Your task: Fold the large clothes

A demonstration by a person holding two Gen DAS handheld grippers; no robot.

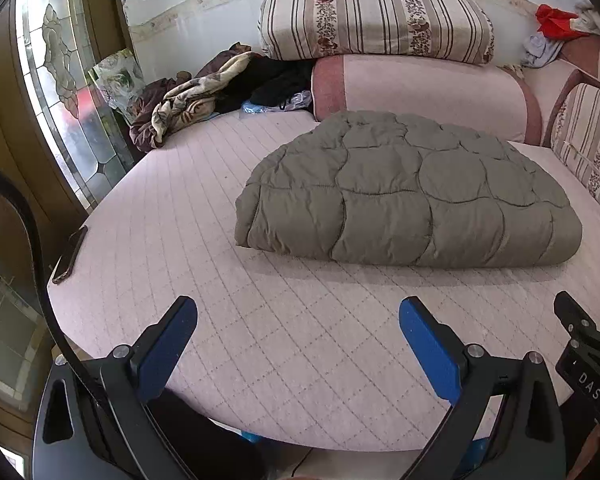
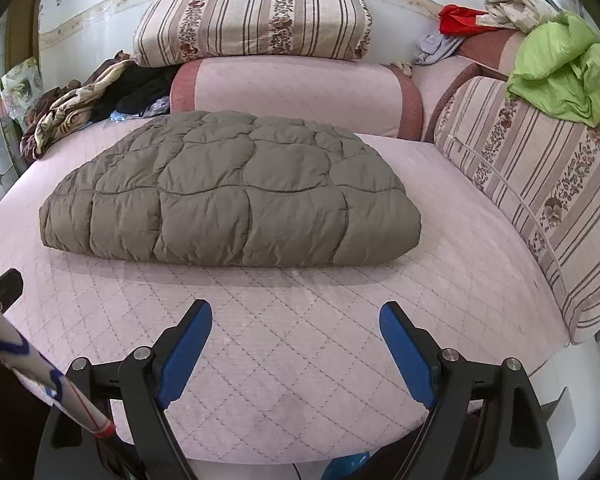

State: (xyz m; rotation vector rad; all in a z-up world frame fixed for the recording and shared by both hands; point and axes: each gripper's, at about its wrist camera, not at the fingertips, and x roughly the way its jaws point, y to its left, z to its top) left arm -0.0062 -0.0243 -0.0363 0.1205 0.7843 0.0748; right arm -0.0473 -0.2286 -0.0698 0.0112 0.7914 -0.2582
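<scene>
A folded olive quilted jacket point(image 2: 228, 192) is seen lying on the pink quilted mattress point(image 2: 300, 340), at twelve o'clock from both tools. The left gripper point(image 1: 298, 320) and right gripper point(image 2: 296, 324) are held with fingers spread wide, nothing between them, apart from the garment. The puffy bundle could spring open if left unpressed, or be dragged askew if only its top layer were pinched. A phone point(image 1: 70, 254) at nine o'clock could be knocked off the mattress edge. No containers can be made out.
</scene>
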